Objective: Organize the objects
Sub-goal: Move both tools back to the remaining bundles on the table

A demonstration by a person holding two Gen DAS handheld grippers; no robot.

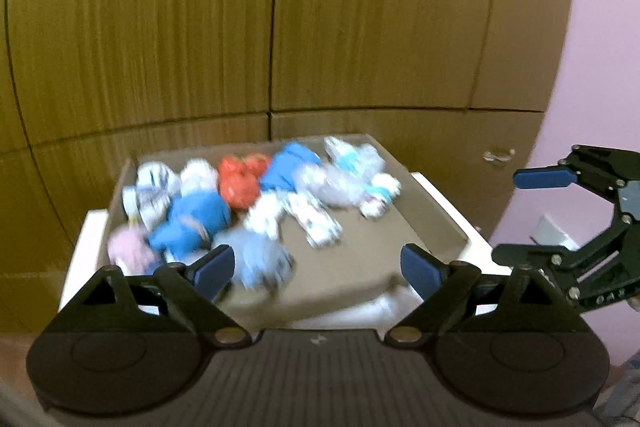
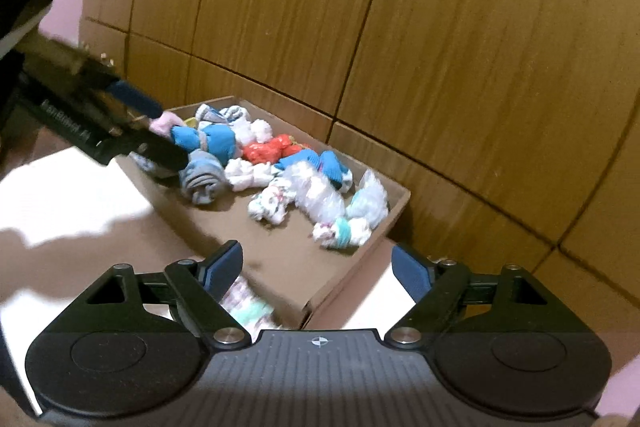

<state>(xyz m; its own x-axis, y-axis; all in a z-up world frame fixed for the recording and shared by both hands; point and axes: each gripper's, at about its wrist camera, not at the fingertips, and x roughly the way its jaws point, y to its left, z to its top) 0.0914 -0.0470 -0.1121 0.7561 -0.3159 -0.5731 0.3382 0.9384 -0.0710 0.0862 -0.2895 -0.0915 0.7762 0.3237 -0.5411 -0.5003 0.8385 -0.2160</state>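
While both tools hang above the bench, left tool [image 1: 318,269] wide and empty, right tool [image 2: 318,269] wide and empty, rolled socks [image 2: 280,163] heaped in the box [image 2: 352,283] by the wooden wall [image 1: 280,27], one bundle [image 2: 248,303] lying outside its near edge.

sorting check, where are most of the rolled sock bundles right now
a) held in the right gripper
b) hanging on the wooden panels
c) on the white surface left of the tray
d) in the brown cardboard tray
d: the bundles, including the red bundle, lie piled inside the cardboard tray, and the right gripper is open and empty.
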